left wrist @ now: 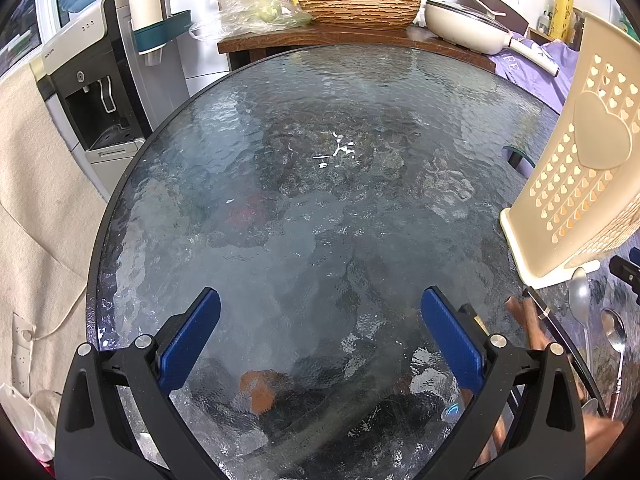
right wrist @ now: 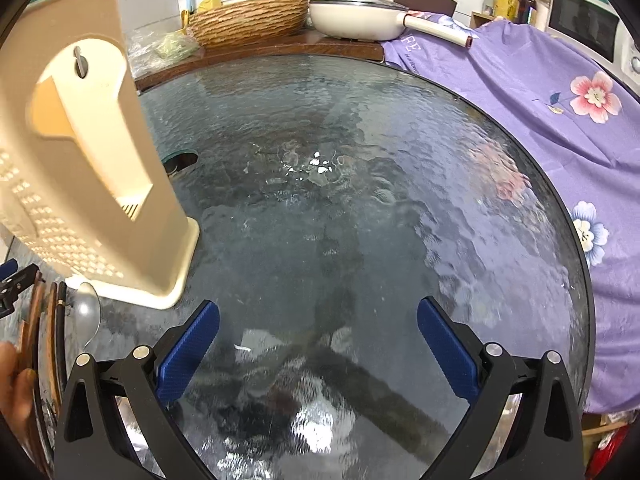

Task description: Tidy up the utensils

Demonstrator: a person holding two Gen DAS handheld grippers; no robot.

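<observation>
A cream perforated utensil holder (left wrist: 580, 168) stands on the round glass table (left wrist: 304, 200), at the right edge of the left wrist view and as the same holder (right wrist: 88, 184) at the left of the right wrist view. In front of it lie two metal spoons (left wrist: 580, 300), a dark knife (left wrist: 544, 316) and brown wooden-handled pieces (left wrist: 528, 320). The right wrist view shows a spoon (right wrist: 86, 316) and wooden handles (right wrist: 40, 332) there too. My left gripper (left wrist: 320, 332) hangs open over bare glass, left of the utensils. My right gripper (right wrist: 318, 340) is open too, right of them. Both hold nothing.
A water dispenser (left wrist: 92, 92) stands left of the table. Behind it a wooden counter carries a woven basin (left wrist: 356, 2), a white pan (left wrist: 464, 24) and a plastic bag (left wrist: 248, 12). Purple floral cloth (right wrist: 540, 92) drapes along the right side. A hand (right wrist: 12, 384) shows at the lower left.
</observation>
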